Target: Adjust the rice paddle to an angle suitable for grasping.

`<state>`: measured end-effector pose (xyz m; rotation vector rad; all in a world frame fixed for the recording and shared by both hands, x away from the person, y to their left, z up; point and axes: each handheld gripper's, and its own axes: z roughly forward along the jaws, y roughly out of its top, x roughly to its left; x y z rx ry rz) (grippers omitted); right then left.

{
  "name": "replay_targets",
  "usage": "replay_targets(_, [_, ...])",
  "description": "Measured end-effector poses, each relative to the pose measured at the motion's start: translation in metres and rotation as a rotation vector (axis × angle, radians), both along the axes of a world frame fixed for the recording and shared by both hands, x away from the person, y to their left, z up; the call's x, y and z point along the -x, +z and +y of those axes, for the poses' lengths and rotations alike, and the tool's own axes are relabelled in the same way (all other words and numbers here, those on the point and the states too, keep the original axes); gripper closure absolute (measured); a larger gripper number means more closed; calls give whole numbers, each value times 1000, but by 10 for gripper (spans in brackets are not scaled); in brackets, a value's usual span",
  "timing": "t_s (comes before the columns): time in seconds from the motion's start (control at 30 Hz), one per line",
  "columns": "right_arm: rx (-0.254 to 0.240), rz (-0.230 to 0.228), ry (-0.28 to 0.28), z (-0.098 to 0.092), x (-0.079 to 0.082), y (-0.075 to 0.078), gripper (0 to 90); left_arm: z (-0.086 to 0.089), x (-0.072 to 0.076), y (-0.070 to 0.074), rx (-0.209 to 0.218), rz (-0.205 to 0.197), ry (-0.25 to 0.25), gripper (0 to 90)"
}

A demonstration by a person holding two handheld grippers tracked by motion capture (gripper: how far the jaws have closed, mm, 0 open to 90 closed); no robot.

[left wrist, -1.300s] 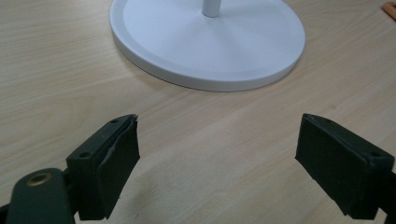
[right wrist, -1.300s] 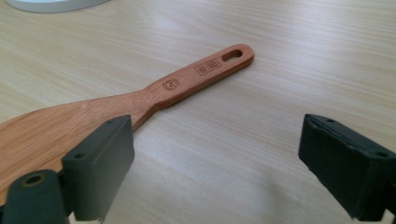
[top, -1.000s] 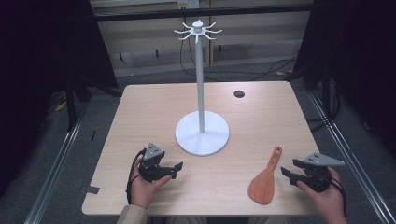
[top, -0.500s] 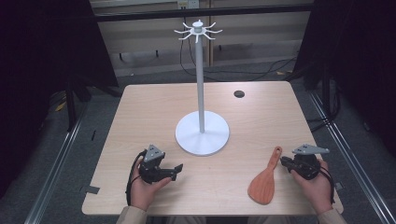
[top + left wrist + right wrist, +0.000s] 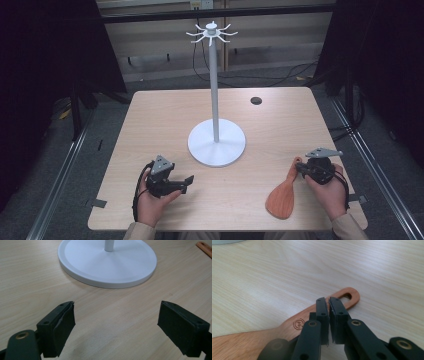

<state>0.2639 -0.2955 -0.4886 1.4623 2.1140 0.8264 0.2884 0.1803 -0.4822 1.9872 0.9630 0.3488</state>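
While the left claw point(image 5: 186, 181) sits idle on the near-left of the desk point(image 5: 165, 120), all the action is on the right. The left's jaws stand wide with nothing between them, pointing at the white stand point(image 5: 230, 145).

Wooden spatula point(image 5: 285, 192) lies flat on the desk near the front right corner. Long axis is diagonal in the high view: blade toward the person's edge, handle running up and right, hang-hole end farthest out. Not lifted.

Right claw point(image 5: 300, 169) is right at that handle end. In the right gripper view its jaws have just been closing and now stand pinched together with only a sliver of gap point(image 5: 328, 300). I see no wood between the pads. The handle point(image 5: 294, 325) passes under and behind the tips, and its slotted end pokes out just past them. So it reads as closed over the handle, not on it, though contact at the very tips is hard to rule out.

Key relation: the handle crosses the claw's line at an angle and lies flat below the tips. A real pinch probably means reopening and coming down across the handle's narrow width.

The right hand is clearly the nearer one. The left is well apart from the spatula, with the stand base between the two sides. The stand's hooks point(image 5: 212, 34) are high above the desk, so my guess is the hang hole goes there.
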Motion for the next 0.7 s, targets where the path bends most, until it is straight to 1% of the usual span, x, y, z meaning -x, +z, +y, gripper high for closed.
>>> replay_targets(0.07, [-6,-1,-3,-1,1,0,874,1,0,0,-3,-2,0,140])
replay_targets(0.1, [6,1,12,-4,5,-5,880,1,0,0,-5,-3,-1,140])
replay_targets(0.2, [13,4,20,-5,7,-8,882,1,0,0,-7,-1,-1,140])
replay_targets(0.27, [9,11,11,-4,7,-10,881,0,0,-1,1,-1,4,140])
replay_targets(0.3, [-3,3,11,-4,4,-10,879,-1,0,0,-1,-4,1,140])
replay_targets(0.4, [-2,-1,17,-1,0,-9,878,-2,1,0,-1,-7,1,140])
replay_targets(0.47, [0,2,17,2,-5,-6,872,-2,0,0,-6,-9,-3,140])
replay_targets(0.57, [5,8,32,8,-12,-5,866,-1,0,-1,3,-4,2,140])
replay_targets(0.6, [3,11,34,10,-14,-5,866,-1,0,-1,6,-3,3,140])
replay_targets(0.7, [-6,14,38,16,-19,-5,865,1,-1,0,-1,-5,-2,140])
